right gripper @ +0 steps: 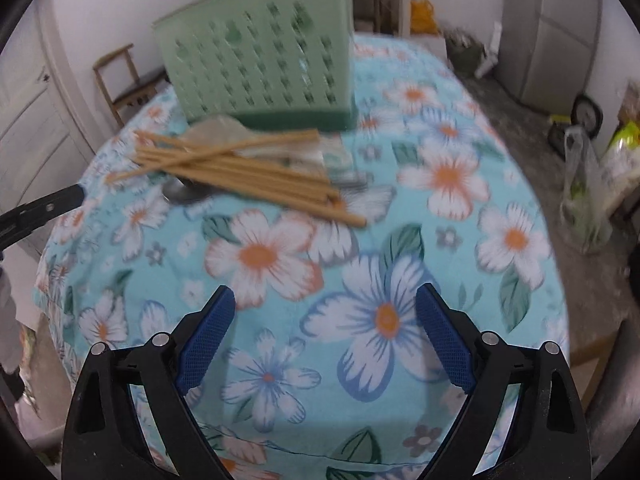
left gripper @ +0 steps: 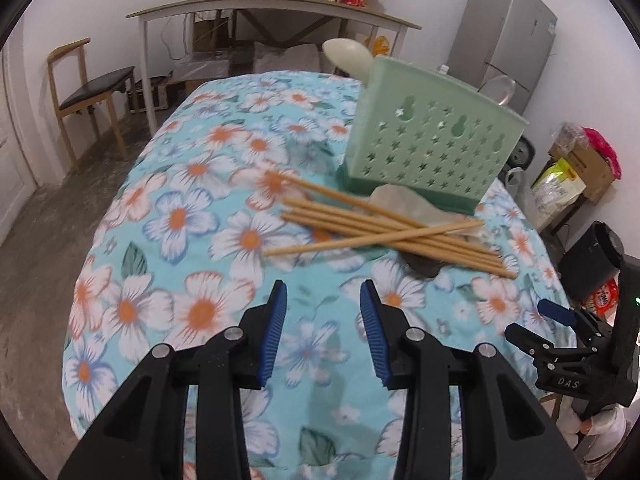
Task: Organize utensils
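Between the blue ribbed pads of the left gripper (left gripper: 323, 330) only the flowered turquoise tablecloth (left gripper: 192, 216) shows; its jaws stand partly spread and pinch nothing. Ahead of its tips, well apart, lies the loose pile of tan bamboo chopsticks (left gripper: 384, 230), crossing one another over a pale translucent spoon (left gripper: 394, 200) and a darker metal spoon bowl (left gripper: 426, 268). Just beyond the pile stands the pale green plastic utensil caddy with star-shaped holes (left gripper: 432, 136), upright on a darker green base, a cream spoon (left gripper: 347, 55) already rising from its far end. The right gripper (right gripper: 325, 334) is spread wide and equally empty, the same pile ahead and slightly left of its tips. Judged step: approach to the pile, no utensil yet taken. The next move calls for lowering one gripper onto a single chopstick, closing across its shaft, and carrying it to the caddy's open top. Crossed sticks may shift when one is lifted.
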The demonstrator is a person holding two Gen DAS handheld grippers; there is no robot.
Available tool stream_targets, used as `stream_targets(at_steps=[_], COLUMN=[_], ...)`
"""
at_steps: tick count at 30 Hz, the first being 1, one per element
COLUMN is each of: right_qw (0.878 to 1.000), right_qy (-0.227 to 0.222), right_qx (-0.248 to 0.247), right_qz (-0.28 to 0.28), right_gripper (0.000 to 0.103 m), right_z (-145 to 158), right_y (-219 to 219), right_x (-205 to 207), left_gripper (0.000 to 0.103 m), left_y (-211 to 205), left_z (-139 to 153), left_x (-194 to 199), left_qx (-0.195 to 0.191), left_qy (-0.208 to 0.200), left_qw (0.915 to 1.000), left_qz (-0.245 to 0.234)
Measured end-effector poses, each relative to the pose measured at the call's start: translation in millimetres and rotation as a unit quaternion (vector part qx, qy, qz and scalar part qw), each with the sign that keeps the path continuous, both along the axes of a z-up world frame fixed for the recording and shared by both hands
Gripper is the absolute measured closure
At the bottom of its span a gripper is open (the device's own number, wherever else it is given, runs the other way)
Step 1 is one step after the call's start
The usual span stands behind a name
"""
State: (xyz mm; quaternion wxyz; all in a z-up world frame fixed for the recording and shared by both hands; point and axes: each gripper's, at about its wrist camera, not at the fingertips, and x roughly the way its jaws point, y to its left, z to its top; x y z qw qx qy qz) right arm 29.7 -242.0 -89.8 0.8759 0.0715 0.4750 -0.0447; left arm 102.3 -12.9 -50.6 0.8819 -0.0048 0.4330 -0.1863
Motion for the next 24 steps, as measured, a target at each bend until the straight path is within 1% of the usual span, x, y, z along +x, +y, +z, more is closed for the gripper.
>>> stream_targets(at_steps=[1,3,5,8,14,18,24], right_qw=[1.000,1.000,1.000,1.000,0.999,0.999,0.999], right_qy=[0.005,0.004,0.008,0.012,0.017,0.022,0.028], right_qx=[0.001,-0.002,-0.010,-0.024,-0.027,-0.029,-0.027], right_qz=[-0.002,0.002,0.007,0.004,-0.014,-0.019,-0.022], right_gripper=[0.014,0.009,0.008,0.008,0.008,0.008,0.008], right_z=[-3,-4,-4,-6,-5,-5,-5], right_y=[-1,1,5,9,12,12,12], right_x=[0,-1,-1,-2,0,2,3], left_gripper=[0.066,0.066,0.066,0.066,0.066,0.066,0.066], left_y=[3,8,10,15,26,30,28], left_z=[-2,-4,-4,-1,10,18,27], left_x=[-1,-4,-7,-14,-27,-32,-33], left_qx=[0.000,-0.005,-0.007,-0.012,-0.029,-0.034,-0.036], left_qy=[0.003,0.008,0.009,0.006,-0.004,-0.013,-0.016], left_qw=[1.0000,0.9999,0.9997,0.9996,0.9988,0.9983,0.9979], left_qz=[0.006,0.014,0.019,0.025,0.038,0.045,0.051])
